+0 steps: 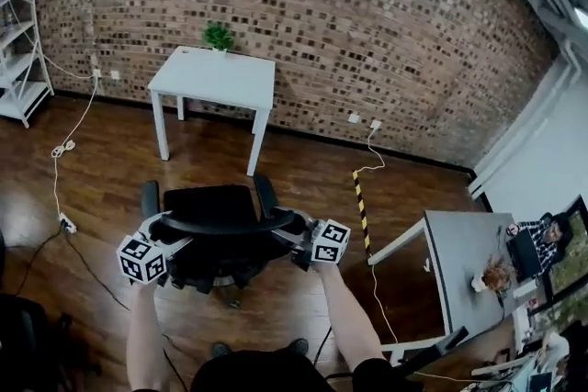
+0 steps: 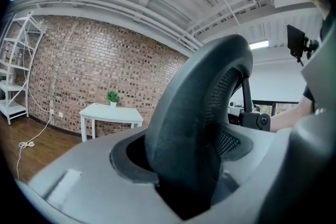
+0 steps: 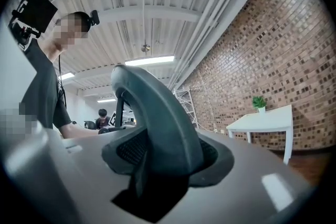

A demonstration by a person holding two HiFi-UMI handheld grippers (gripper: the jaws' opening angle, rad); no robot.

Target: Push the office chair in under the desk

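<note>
A black office chair [image 1: 217, 232] stands on the wood floor, its seat facing a white desk [image 1: 213, 78] by the brick wall, with a stretch of floor between them. My left gripper [image 1: 168, 240] is shut on the left end of the chair's curved backrest rim [image 2: 197, 113]. My right gripper [image 1: 296, 245] is shut on the rim's right end [image 3: 157, 118]. In each gripper view the dark rim fills the gap between the jaws. Both gripper views look level toward the white desk [image 2: 111, 111] [image 3: 268, 119], which carries a small green plant [image 1: 218, 36].
A white shelf unit [image 1: 18, 41] stands at the far left. Cables [image 1: 62, 148] trail over the floor on the left, and a yellow-black strip [image 1: 361, 207] lies right of the chair. A grey desk [image 1: 469, 266] stands at the right, with a seated person [image 1: 542, 239] beyond it.
</note>
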